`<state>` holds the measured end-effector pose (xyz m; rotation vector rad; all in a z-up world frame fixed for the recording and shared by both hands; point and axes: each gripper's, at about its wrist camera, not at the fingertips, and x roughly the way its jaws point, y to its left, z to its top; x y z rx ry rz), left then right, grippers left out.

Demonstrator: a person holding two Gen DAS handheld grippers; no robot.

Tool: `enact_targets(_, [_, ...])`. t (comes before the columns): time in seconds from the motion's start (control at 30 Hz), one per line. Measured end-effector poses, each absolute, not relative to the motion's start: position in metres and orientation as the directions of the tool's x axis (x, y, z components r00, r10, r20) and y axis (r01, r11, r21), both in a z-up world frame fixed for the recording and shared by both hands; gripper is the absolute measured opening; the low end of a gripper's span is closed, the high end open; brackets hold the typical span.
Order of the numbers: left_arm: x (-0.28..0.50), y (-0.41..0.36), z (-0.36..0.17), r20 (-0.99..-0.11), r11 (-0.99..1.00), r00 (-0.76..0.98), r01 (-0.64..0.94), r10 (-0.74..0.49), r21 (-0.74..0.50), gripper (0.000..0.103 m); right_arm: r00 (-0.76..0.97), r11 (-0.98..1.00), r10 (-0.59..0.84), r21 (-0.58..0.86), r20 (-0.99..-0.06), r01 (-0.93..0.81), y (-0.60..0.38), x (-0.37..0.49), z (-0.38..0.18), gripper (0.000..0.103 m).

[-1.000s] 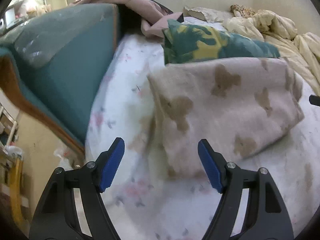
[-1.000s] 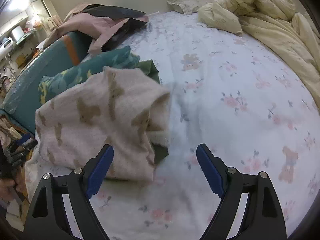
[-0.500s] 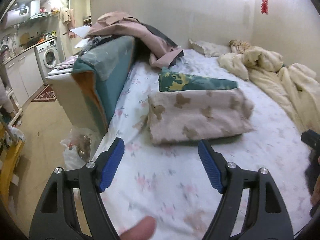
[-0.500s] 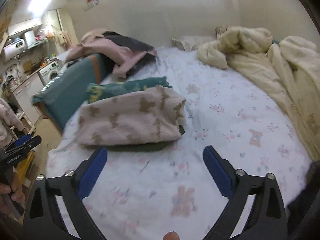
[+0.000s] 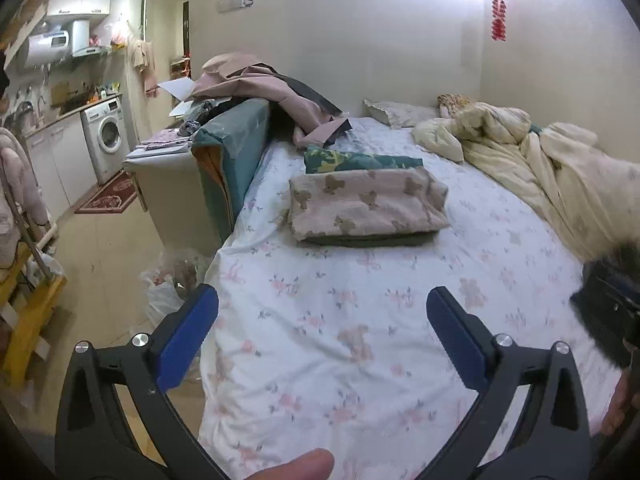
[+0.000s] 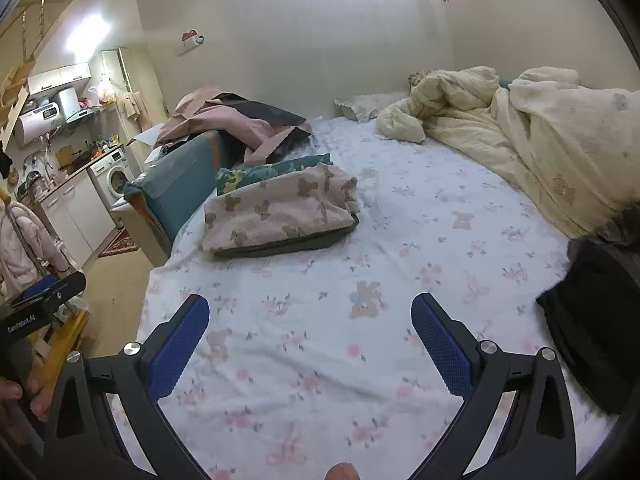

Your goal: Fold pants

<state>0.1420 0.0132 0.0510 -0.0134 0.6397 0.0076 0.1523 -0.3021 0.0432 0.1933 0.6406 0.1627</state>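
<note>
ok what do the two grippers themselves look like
Both look alike: the left gripper and right gripper have black plastic V-shaped frames with triangular cutouts, silver screw heads near the knuckles, and flat blue textured pads on the fingers. The right view shows the left one's side bearing white lettering, too small to read. Bare fingertips show at the edges; no sleeves or cables are visible.

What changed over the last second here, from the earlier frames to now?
Both grippers, left gripper and right gripper, pulled back from the folded bear-print pants, open and empty throughout. The pants stayed folded on the dark green garment, on the floral bedsheet.
</note>
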Motion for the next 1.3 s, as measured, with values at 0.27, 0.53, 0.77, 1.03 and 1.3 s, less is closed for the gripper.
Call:
enact_targets(0.27, [0.112,0.000,0.044,-0.571,1.000,0.821,-0.005,0.015,0.019,0.103,0.803,0.980,0.177,0.177,-0.569,-0.091,-0.295,0.116,0.036,0.103])
enact_targets(0.53, [0.114,-0.006,0.034,-0.561,1.000,0.827,-0.016,0.028,0.027,0.103,0.806,0.988,0.142,0.137,-0.575,-0.076,-0.284,0.118,0.028,0.103])
enact_targets(0.77, [0.118,-0.004,0.025,-0.584,1.000,0.811,-0.021,0.028,0.020,0.103,0.807,0.990,0.126,0.119,-0.577,-0.070,-0.279,0.125,0.024,0.103])
enact_targets(1.03, [0.114,-0.006,0.025,-0.589,1.000,0.808,0.000,0.009,0.015,0.103,0.813,0.993,0.118,0.089,-0.570,-0.082,-0.271,0.123,0.024,0.103])
enact_targets(1.3, [0.111,-0.011,0.024,-0.581,0.999,0.814,0.018,0.004,0.031,0.103,0.814,0.993,0.116,0.087,-0.569,-0.081,-0.271,0.123,0.024,0.103])
